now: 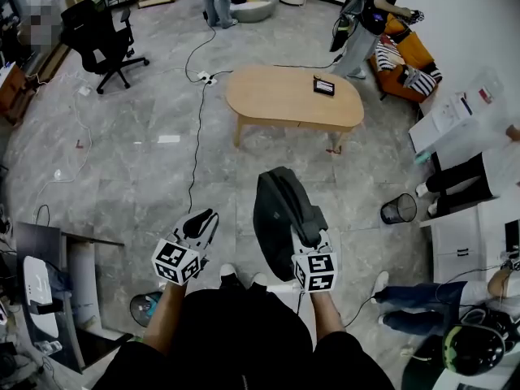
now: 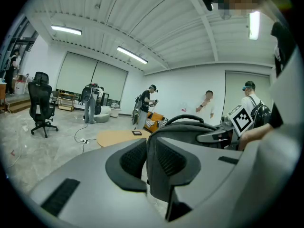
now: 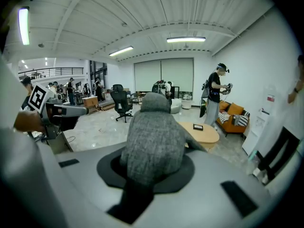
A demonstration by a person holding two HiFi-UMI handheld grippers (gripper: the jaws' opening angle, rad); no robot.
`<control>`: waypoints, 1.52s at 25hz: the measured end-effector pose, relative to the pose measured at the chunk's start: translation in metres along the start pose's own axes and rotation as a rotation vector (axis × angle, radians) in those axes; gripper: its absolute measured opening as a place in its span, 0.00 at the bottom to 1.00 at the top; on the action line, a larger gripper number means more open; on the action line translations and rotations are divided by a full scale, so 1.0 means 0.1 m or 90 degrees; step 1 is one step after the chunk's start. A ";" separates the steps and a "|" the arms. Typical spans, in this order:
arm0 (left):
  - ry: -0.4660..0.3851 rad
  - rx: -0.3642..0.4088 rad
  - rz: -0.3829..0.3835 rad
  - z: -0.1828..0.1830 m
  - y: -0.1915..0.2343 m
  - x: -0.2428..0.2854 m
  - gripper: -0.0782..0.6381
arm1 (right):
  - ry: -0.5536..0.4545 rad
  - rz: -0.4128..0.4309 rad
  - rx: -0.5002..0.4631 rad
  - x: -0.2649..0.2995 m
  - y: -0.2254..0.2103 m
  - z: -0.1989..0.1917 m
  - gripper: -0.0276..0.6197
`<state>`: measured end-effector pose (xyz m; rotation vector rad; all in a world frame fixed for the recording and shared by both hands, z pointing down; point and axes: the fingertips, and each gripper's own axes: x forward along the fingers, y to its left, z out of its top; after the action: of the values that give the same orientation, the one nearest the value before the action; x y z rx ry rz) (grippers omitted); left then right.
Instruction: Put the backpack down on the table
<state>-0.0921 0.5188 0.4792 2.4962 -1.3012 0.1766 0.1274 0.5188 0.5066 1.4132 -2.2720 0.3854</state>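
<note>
Grey marbled tile floor (image 1: 138, 177), crossed by a black cable (image 1: 197, 136) toward a power strip (image 1: 207, 77). Mid-room, an oval wooden counter (image 1: 276, 96) on short legs. Black office chair (image 1: 101, 35) far left; orange sofa (image 1: 410, 51) with striped cushions by the right wall; black mesh wastebasket (image 1: 398, 210) nearer. White walls (image 3: 247, 56), ribbed white ceiling (image 3: 142, 18) with tube lights (image 3: 186, 39), pale blinds (image 3: 164, 75) across the far windows.
</note>
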 end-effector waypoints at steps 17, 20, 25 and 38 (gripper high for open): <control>-0.023 0.015 -0.039 0.16 0.38 -0.07 0.21 | -0.018 -0.036 0.005 0.13 0.26 0.25 0.18; -0.023 0.018 -0.044 0.17 0.40 -0.02 0.21 | -0.023 -0.032 0.006 0.21 0.28 0.27 0.18; -0.022 0.021 -0.047 0.20 0.45 0.10 0.21 | -0.019 -0.026 0.006 0.35 0.27 0.29 0.18; -0.006 0.026 -0.036 0.40 0.81 0.81 0.21 | 0.002 -0.038 -0.002 0.95 -0.10 0.40 0.18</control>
<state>-0.1134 0.3994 0.4804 2.5670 -1.2410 0.1808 0.0914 0.4224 0.5196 1.4730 -2.2212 0.3656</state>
